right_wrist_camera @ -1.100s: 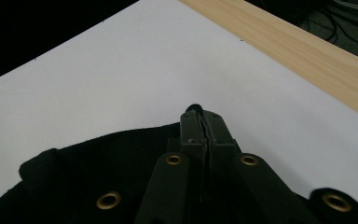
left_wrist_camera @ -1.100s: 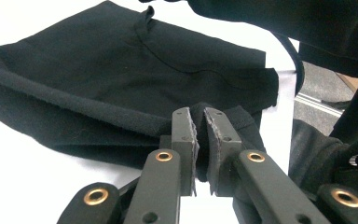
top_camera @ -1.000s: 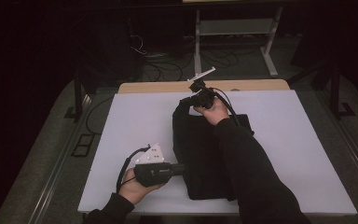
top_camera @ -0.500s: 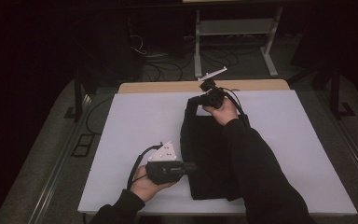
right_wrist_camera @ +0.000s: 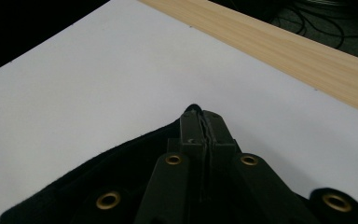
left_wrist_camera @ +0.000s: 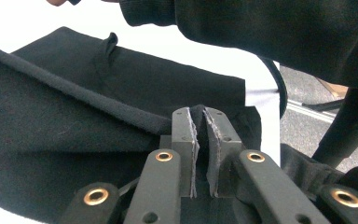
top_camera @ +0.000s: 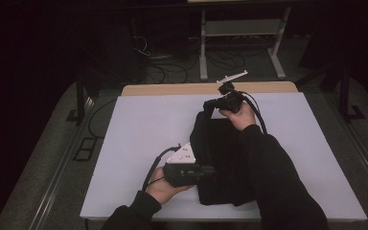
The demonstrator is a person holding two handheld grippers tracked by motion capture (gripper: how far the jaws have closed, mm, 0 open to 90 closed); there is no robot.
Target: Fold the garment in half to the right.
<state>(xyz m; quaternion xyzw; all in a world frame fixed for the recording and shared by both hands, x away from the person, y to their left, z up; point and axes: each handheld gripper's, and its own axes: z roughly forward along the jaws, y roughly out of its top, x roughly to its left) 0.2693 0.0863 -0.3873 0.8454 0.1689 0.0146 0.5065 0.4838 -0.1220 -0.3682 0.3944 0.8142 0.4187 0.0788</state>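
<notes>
On the white surface (top_camera: 139, 129), right of centre: black garment (top_camera: 223, 163), long axis running from near edge to far edge. Left gripper (top_camera: 206, 169) fingers (left_wrist_camera: 186, 140) clamped on a fold at the cloth's near left edge; right gripper (top_camera: 210, 106) fingers (right_wrist_camera: 190, 130) pressed together on the far left corner. Both holds along the same long side, so probably ready to carry that edge sideways, across the cloth's width.

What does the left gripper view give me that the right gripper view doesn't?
Left gripper view: a raised fold running across the black cloth, a sleeve overhead, and floor beyond the table edge. Right gripper view: bare white tabletop and the wooden strip at its far side. Both: jaws pinched shut on an edge of the cloth.
</notes>
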